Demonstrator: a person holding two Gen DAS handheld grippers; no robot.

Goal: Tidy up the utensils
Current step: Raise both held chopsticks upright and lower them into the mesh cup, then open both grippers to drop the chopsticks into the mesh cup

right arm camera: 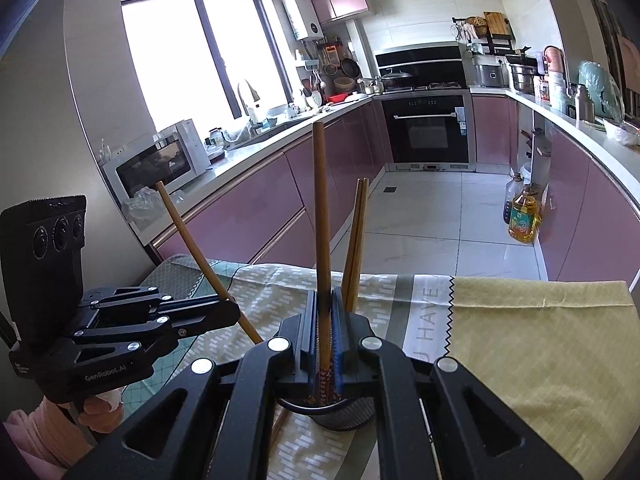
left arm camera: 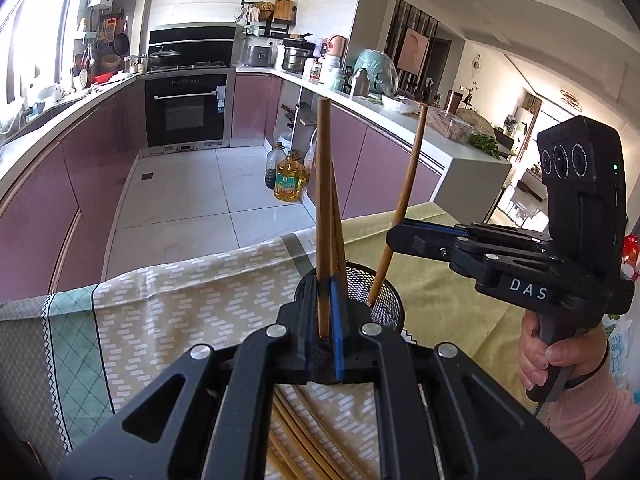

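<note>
— Why hold both sticks upright?
— So they drop tip-first. My left gripper (left arm camera: pixel 325 312) clamps one chopstick (left arm camera: pixel 323 200), my right gripper (right arm camera: pixel 325 320) another (right arm camera: pixel 320 208), both over the mesh holder (left arm camera: pixel 384 292) nearby.

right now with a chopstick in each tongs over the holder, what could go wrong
1. Both tongs, left and right, converge on the small mesh holder; they may collide.
2. The right chopstick is tilted; its tip could catch the rim and tip the holder.
3. Two chopsticks already in the holder lean across the opening and could block the left chopstick.
</note>
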